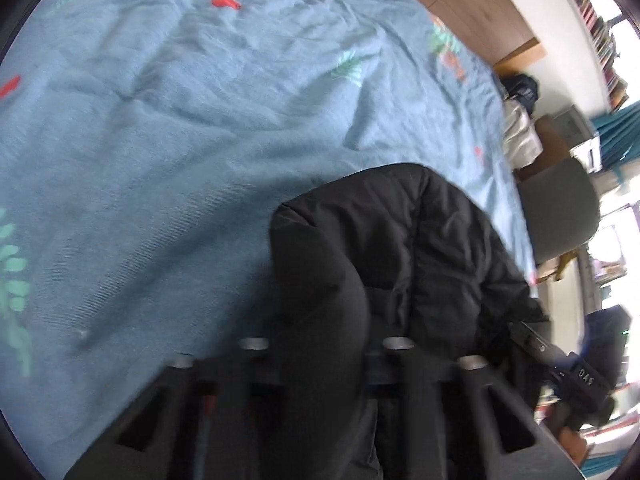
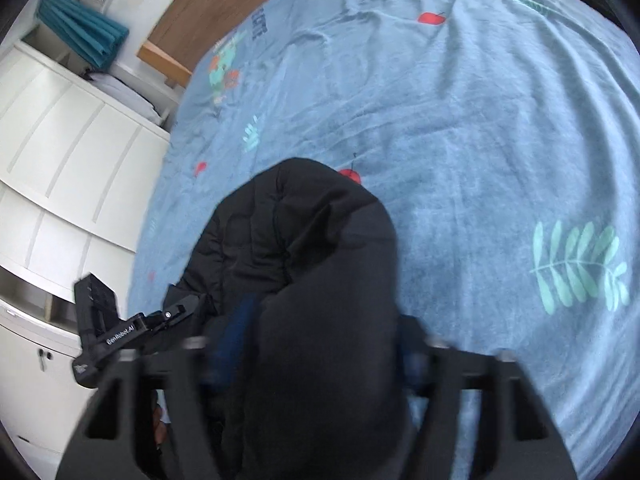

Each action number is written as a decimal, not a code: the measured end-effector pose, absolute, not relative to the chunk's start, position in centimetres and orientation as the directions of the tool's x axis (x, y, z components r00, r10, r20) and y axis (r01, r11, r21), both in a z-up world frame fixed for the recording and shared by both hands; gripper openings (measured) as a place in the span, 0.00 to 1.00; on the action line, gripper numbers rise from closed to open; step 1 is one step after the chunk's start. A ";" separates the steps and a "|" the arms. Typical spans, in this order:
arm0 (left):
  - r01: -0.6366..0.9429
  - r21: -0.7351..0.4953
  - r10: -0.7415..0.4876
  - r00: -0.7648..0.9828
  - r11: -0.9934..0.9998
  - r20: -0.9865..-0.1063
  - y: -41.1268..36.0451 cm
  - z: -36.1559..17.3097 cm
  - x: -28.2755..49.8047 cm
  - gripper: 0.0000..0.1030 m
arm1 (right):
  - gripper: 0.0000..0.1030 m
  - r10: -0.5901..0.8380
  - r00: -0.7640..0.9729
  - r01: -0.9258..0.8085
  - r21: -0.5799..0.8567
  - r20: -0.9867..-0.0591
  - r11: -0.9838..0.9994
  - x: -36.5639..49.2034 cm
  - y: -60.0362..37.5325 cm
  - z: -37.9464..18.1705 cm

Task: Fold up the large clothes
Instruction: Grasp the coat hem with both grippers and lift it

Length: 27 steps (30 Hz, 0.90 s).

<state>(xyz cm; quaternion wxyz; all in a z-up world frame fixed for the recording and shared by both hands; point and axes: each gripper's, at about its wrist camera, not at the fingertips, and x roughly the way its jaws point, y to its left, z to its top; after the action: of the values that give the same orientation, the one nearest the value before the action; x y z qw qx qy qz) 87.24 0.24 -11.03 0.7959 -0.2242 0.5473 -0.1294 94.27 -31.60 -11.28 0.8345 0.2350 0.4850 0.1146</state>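
Over blue bedsheet (image 1: pixel 168 128), both tools (image 1: pixel 324 344) (image 2: pixel 320 344) pinch black jacket (image 1: pixel 400 240) between their fingers.

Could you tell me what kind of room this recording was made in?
Most likely a bedroom: a bed under a blue patterned sheet, its wooden headboard, and a white wardrobe beside it.

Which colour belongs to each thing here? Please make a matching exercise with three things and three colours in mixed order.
Things:
1. puffy quilted jacket
2. wrinkled printed bed sheet
3. pleated folded curtain

Colours:
A. teal
B. black
C. light blue

Pairs: 1-B, 2-C, 3-A
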 end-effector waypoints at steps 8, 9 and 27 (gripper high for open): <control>0.004 -0.443 -0.405 0.417 0.896 -0.814 0.1 -6.7 83.6 0.12 | 0.18 0.363 0.515 0.001 0.424 -0.776 0.906 90.5 -30.5 -6.9; 0.007 -0.443 -0.404 0.422 0.897 -0.812 0.2 -6.0 83.1 0.12 | 0.18 0.356 0.518 -0.003 0.415 -0.777 0.910 89.8 -30.3 -6.3; 0.110 -0.418 -0.415 0.492 0.902 -0.765 2.6 3.3 68.7 0.12 | 0.18 0.315 0.613 -0.047 0.364 -0.724 0.930 70.5 -27.3 3.2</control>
<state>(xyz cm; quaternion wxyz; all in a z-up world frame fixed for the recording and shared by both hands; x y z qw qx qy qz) 68.73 2.57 3.30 0.8491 -0.1591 0.4795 -0.1545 70.46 -27.25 3.17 0.8845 0.1564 0.4276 0.1022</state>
